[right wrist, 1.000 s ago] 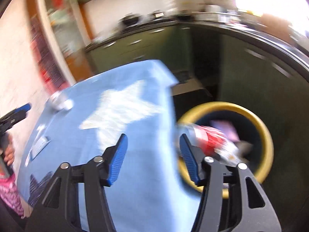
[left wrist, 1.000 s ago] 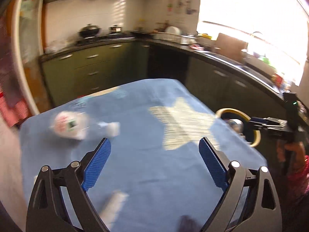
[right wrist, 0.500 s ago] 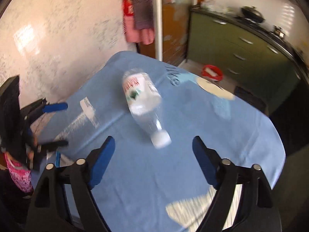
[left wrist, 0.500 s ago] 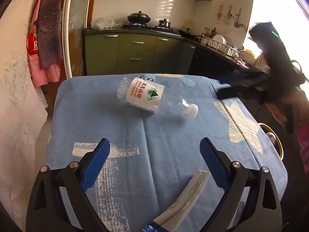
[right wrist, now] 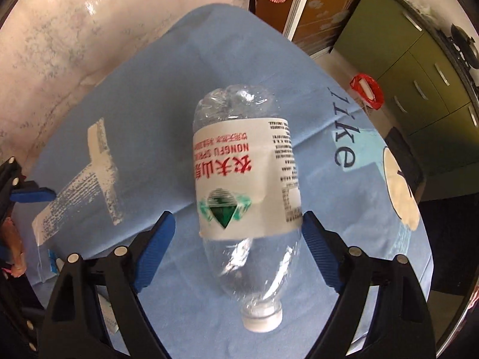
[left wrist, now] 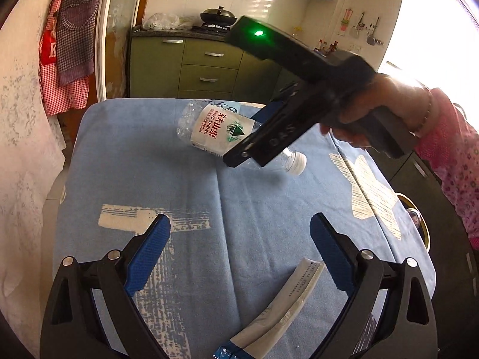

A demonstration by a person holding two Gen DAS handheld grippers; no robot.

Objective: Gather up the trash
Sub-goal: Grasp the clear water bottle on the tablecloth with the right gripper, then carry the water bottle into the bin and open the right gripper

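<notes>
1. Covering the table, the blue cloth point(left wrist: 185, 185) with its white cross and star prints fills most of your view.
2. Your right gripper point(right wrist: 238, 239) is spread wide, one finger on each side of the bottle's lower body; whether the right pad touches the label edge I cannot tell.
3. Your left gripper point(left wrist: 239, 239) hangs parted too, nothing between its pads, low over the cloth.
4. The clear water bottle point(right wrist: 245, 191) lies on its side mid-cloth, long axis running straight along your right gripper's line, white cap toward you, base pointing away.
5. The white and blue flat wrapper point(left wrist: 278, 308) lies just under your left gripper's right finger.
6. The yellow-rimmed bin point(left wrist: 419, 227) peeks past the cloth's right edge.
</notes>
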